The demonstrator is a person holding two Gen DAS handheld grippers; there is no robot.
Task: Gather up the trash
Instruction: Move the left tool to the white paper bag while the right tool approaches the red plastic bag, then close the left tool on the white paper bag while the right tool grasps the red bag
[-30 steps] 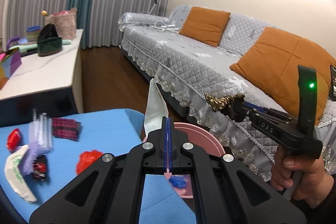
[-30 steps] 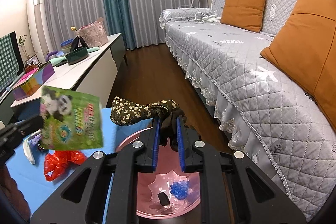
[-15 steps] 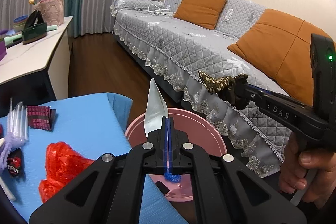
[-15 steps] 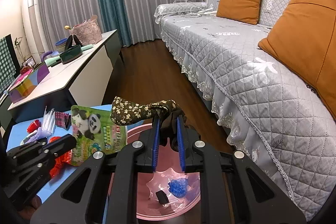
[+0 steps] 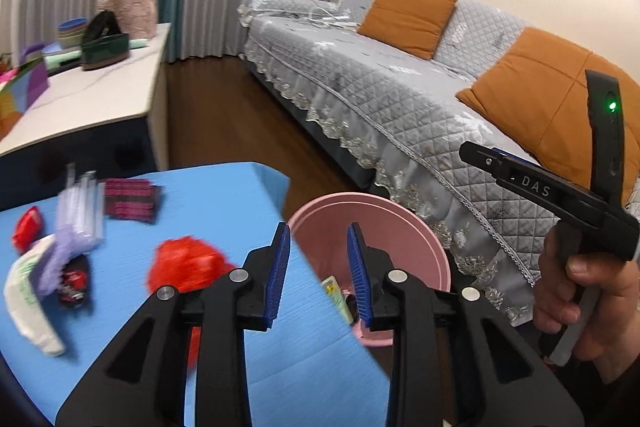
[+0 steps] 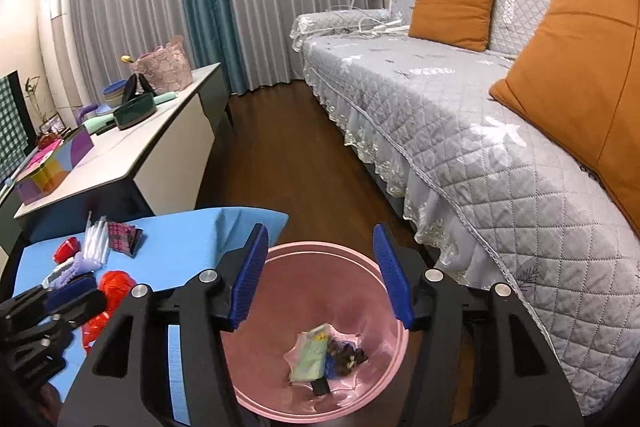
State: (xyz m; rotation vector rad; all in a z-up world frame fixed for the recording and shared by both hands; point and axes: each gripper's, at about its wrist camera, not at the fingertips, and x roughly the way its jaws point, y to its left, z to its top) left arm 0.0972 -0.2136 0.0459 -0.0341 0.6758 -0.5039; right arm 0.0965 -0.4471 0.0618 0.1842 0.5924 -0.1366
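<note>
Worktop, blue-covered, fills the lower left of the left wrist view; its edge runs just beside the pink trash bin. Risk: items dragged toward that edge may fall past the rim onto the floor. The bin, at lower centre of the right wrist view, holds a green packet, long axis tilted toward upper right, beside dark scraps. Red plastic bag, crumpled, no clear axis, lies nearest the left gripper, jaws wide, empty. Right gripper hangs over the bin, jaws wide, empty.
</note>
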